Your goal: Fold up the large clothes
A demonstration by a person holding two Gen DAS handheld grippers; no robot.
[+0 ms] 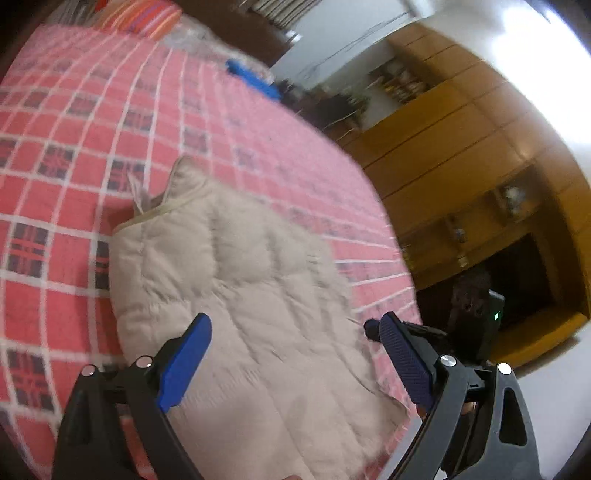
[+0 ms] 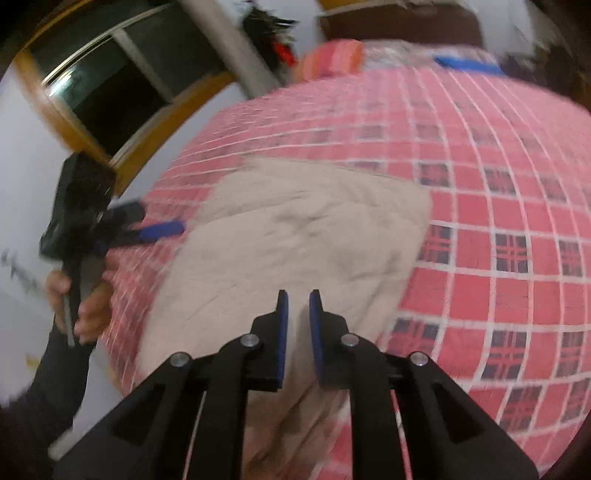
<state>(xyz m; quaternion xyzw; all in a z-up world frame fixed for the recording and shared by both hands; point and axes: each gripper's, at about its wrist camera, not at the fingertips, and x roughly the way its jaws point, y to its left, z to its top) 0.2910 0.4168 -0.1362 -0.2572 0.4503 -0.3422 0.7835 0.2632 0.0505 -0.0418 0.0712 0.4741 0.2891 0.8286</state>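
- Left gripper (image 1: 291,326) hangs spread wide and empty above the near end of the beige quilted jacket (image 1: 236,280); right gripper (image 2: 299,299) is narrowed to a slit, holding nothing, over its near edge.
- Jacket's length runs away from both claws, collar farthest.
- It lies on a red checked bedspread (image 1: 74,155); wooden cabinets (image 1: 461,147) stand behind.

Quilted jacket (image 1: 240,295) spread flat on the bed (image 1: 74,122), near its front edge, collar end toward the far edge. Pillow (image 2: 330,57) at the bed's far edge, by the headboard (image 2: 402,22). Left gripper (image 1: 295,332) above the jacket's near end; right gripper (image 2: 298,306) also over the jacket. Cabinets (image 1: 443,140) beyond the bed's side edge.
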